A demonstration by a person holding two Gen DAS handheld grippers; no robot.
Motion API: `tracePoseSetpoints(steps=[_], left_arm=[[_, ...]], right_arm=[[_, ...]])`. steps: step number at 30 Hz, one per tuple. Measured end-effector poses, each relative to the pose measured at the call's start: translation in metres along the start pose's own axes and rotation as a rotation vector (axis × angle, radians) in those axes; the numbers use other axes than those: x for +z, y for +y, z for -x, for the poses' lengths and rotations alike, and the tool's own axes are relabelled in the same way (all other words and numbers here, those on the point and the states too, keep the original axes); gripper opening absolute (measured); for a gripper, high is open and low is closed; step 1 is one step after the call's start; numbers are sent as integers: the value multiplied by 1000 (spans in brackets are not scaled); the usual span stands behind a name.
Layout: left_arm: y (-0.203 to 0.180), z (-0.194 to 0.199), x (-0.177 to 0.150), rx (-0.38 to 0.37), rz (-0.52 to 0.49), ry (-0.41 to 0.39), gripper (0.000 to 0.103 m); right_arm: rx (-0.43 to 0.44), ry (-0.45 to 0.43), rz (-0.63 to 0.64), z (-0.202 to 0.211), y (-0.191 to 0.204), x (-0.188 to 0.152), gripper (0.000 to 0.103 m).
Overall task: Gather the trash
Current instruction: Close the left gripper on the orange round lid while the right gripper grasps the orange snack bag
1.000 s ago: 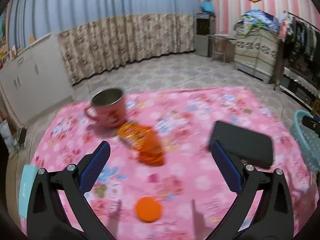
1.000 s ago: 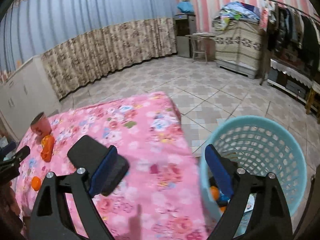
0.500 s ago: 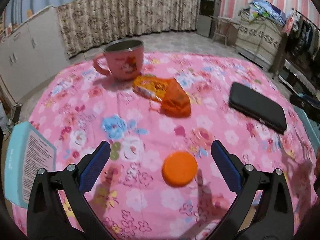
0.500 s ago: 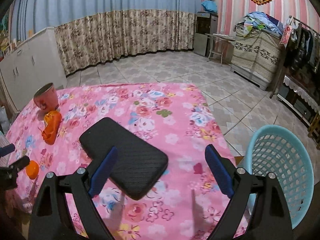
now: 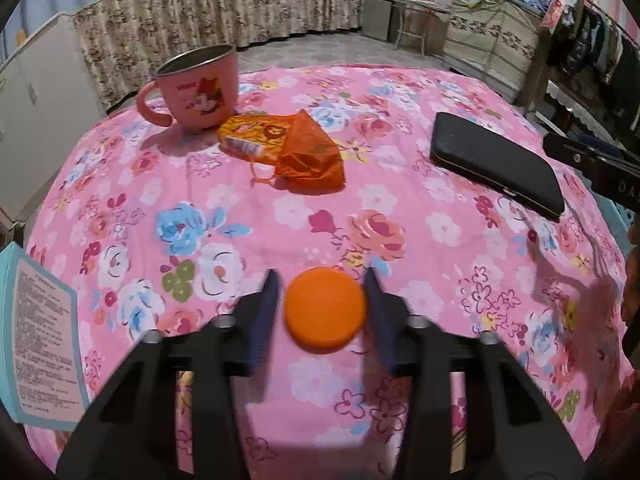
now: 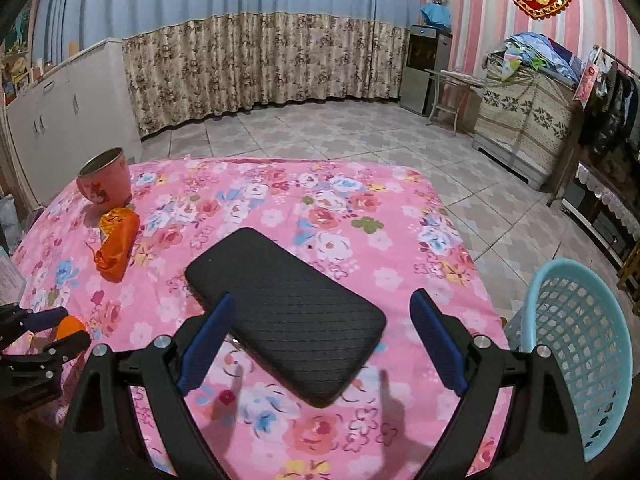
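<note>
2 claws here: left claw is closing in on the orange lid lying on the pink surface, pads just beside it. Right claw hangs wide open over a black case, blue basket off right.

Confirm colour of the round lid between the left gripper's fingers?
Plain orange lid, no print visible. Clearest in the left wrist view.

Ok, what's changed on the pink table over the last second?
The left gripper came down over the orange cap and its jaws are closing around it, a sliver of gap visible. The right gripper, open and empty, swung from the blue basket to over the black case. Mug and orange wrapper stayed put.
</note>
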State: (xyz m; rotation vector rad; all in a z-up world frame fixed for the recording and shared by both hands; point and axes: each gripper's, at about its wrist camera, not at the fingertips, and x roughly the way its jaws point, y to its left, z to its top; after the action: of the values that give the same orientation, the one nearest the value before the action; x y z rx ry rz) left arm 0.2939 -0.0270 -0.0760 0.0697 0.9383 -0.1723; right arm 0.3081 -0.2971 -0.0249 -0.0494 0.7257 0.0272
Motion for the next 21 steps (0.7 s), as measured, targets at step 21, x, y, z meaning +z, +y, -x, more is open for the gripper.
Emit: tracePoseSetpoints(steps=[21], left_arm=[[104,56,50,204,230,-244,39]], right_arm=[[172,15,41,-29,112,17,87]])
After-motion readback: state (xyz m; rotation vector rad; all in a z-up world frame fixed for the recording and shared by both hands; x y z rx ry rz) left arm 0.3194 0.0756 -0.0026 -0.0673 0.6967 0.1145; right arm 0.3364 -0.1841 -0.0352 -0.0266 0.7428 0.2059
